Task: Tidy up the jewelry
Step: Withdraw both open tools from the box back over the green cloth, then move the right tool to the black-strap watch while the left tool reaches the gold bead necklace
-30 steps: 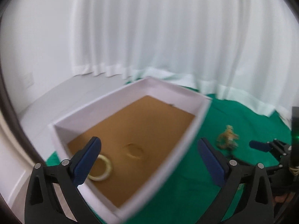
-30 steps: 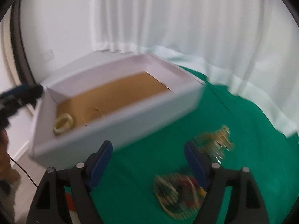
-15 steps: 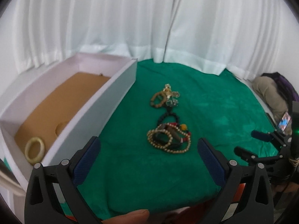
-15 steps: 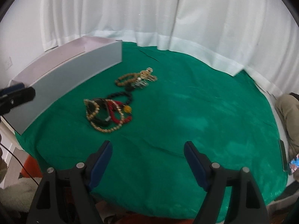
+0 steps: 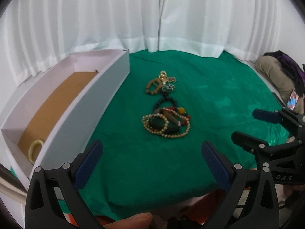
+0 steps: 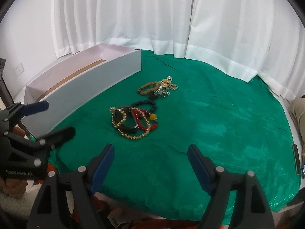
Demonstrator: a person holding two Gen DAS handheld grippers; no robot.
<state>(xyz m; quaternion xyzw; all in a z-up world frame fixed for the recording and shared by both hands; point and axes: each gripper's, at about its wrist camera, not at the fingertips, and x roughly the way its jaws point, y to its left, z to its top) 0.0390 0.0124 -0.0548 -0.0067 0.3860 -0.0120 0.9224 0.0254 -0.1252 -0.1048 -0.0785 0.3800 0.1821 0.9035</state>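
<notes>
We hold two tongs over the near edge of a table; the left gripper (image 5: 151, 157) has its blue-padded fingers spread wide and empty, and the right gripper (image 6: 151, 161) is likewise spread and holding nothing; each hangs short of the jewelry.

The jewelry lies mid-table as one tangled heap: a gold bead bracelet (image 6: 119, 117), a red bead strand (image 6: 147, 125), a black bead bracelet (image 6: 145, 104), and beyond them a brown bead bracelet (image 6: 148, 87) touching gold charms (image 6: 168, 85).

We judge the main risk to be the overlap; pinching one strand could drag its neighbours along, or small beads could slip from the pads.

To the left sits a white box (image 5: 80, 114) with a brown floor, a pale bangle (image 5: 35, 148) already inside; the green cloth (image 6: 219, 124) looks soft and slightly rumpled; white curtains (image 6: 152, 19) close the room behind.
</notes>
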